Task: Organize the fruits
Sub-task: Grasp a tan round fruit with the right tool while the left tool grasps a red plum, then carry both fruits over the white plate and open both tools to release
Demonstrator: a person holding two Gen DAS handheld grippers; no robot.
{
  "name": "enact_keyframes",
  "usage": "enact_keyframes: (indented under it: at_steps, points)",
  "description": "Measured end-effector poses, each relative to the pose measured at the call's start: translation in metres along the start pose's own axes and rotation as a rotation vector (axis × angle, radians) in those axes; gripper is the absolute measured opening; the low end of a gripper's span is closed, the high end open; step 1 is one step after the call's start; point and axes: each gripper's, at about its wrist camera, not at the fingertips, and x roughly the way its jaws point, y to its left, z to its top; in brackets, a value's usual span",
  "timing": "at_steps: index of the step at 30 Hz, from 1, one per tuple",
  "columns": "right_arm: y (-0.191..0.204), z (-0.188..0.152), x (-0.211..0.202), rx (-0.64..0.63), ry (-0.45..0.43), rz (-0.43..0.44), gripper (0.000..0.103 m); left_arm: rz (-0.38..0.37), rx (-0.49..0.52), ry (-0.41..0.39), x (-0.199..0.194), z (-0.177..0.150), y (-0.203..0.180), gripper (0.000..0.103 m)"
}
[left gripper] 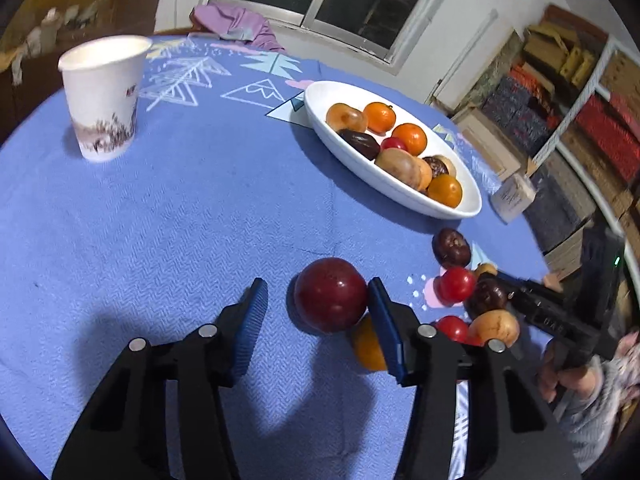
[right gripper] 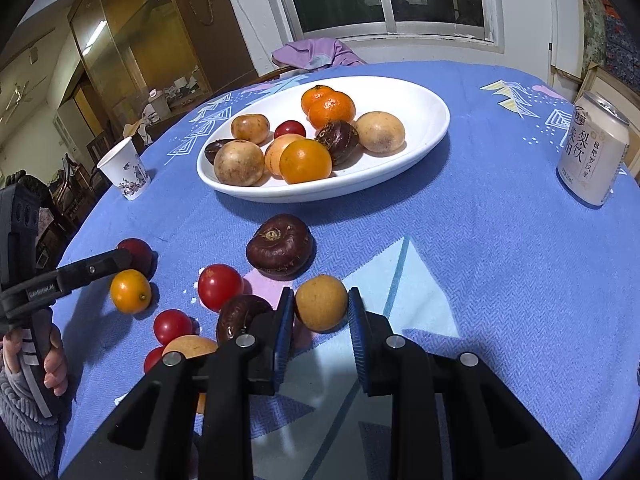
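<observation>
Here, right hand-held gripper (right gripper: 320, 312) seemingly clamps 1 tan fruit (right gripper: 321, 302).

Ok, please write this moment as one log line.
left gripper: open, around plum | right gripper: shut on tan fruit | dish: holds fruit

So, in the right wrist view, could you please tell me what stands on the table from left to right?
Paper cup → white oval dish → drink can.
</observation>
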Motion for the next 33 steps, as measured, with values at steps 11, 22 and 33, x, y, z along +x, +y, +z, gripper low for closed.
enact_keyframes:
  at_steps: [11,22,33]
  points:
    - [0.000,0.000,0.000,-0.006,-0.002,-0.008,0.028,0.000,0.090,-0.017,-0.002,-0.005,-0.024,0.050]
    - [-0.012,0.009,-0.025,0.056,-0.070,0.036,0.028,0.000,0.091,-0.035,-0.001,-0.007,-0.031,0.034]
    - [-0.013,0.009,-0.029,0.078,-0.083,0.054,0.028,0.000,0.146,-0.020,0.005,-0.009,-0.044,0.038]
